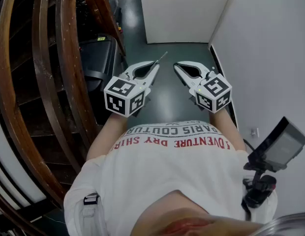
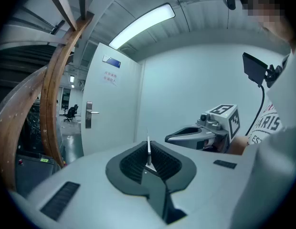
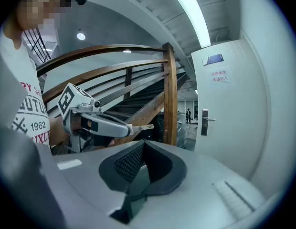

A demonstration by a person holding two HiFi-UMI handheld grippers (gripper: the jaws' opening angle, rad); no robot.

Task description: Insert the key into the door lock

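The left gripper [image 1: 155, 65] is held before the person's chest, its jaws pressed together on the thin key [image 2: 148, 149], which is pointed forward. Just beside it, the right gripper [image 1: 177, 66] is pressed together on nothing. Well beyond, the white door [image 2: 117, 120] and its lock plate [image 2: 89, 114] are seen

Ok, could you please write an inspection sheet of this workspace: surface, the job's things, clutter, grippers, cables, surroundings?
Surface: dark floor, smooth.
Job's things: key, thin, upright in the left gripper; white door with lever handle; keyhole too small to tell.
Clutter: black box-like thing beside the stairs.
Grippers: left gripper shut on the key; right gripper shut, nothing between its jaws.
Cables: one black cable hangs below the small screen at the person's side.
Surroundings: curved wooden stair rails, white wall, long ceiling light.
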